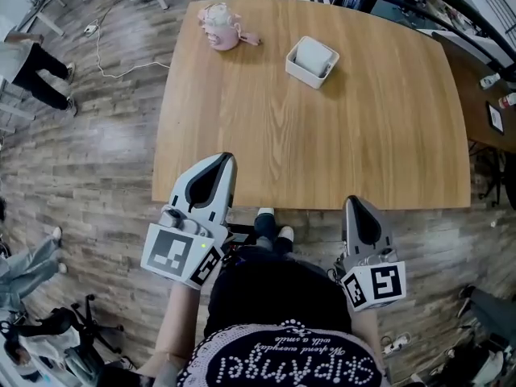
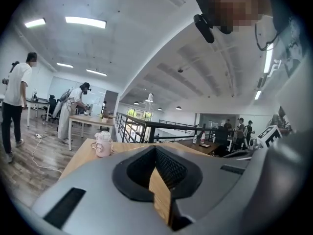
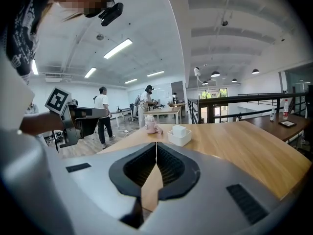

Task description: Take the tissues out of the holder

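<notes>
With left gripper (image 1: 223, 161) and right gripper (image 1: 353, 204) both closed and empty, reach across table (image 1: 363, 151) to holder (image 1: 301, 72); open one, pinch tissues (image 1: 316, 55), lift straight.

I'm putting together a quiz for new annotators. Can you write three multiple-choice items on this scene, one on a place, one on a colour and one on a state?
1. Where does the tissue holder stand on the table?
A. At the near edge
B. In the far half
C. Off it, on the floor

2. What colour is the cup at the far left corner?
A. Pink
B. Green
C. Black

3. How do the right gripper fingers stand?
A. Wide apart
B. Clamped on the holder
C. Closed together, nothing between

Answers: B, the head view shows the holder well beyond the table's middle. A, the cup is plainly pink. C, the right gripper view shows the tips meeting, empty.
</notes>
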`<state>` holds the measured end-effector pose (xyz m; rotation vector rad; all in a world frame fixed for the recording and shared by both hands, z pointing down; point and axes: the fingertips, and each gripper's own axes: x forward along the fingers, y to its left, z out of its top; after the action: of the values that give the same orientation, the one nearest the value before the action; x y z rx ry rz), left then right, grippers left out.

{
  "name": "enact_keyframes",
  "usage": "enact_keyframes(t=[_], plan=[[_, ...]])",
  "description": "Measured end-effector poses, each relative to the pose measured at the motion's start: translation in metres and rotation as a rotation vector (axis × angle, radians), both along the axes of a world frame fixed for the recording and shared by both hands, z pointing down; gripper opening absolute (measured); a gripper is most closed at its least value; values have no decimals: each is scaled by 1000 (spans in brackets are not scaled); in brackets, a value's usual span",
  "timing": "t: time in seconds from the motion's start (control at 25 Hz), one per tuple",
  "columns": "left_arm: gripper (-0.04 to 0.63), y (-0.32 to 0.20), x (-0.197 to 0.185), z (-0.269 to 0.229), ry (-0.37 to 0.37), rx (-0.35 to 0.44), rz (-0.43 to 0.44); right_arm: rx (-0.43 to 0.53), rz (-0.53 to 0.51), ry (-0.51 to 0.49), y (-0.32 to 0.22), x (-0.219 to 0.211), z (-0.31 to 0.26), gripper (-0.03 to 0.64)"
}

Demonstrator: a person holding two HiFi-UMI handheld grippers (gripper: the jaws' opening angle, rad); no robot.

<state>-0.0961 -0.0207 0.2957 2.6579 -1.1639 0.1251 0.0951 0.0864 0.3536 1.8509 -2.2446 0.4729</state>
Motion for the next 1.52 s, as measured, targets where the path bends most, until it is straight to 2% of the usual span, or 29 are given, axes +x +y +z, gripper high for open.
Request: enact_keyframes(t=[0.16,0.36,0.92,1.2,1.52], plan=[[5,-4,0,5,16,-24,11,-27,-5,-4,-8,-6,7,12],[5,-9,-11,10,11,-32,17,-16,-23,-9,-26,-23,5,12],[5,-25,-41,13,11,-50,-59,-22,-71,9,-47,-37,3,12],[5,-27,-35,21,5,-89,-105,-37,-97,5,-56,-26,7,12],[5,-31,-15,24,1,-138,-181,-33,-110,-19,-72,7,7,12]])
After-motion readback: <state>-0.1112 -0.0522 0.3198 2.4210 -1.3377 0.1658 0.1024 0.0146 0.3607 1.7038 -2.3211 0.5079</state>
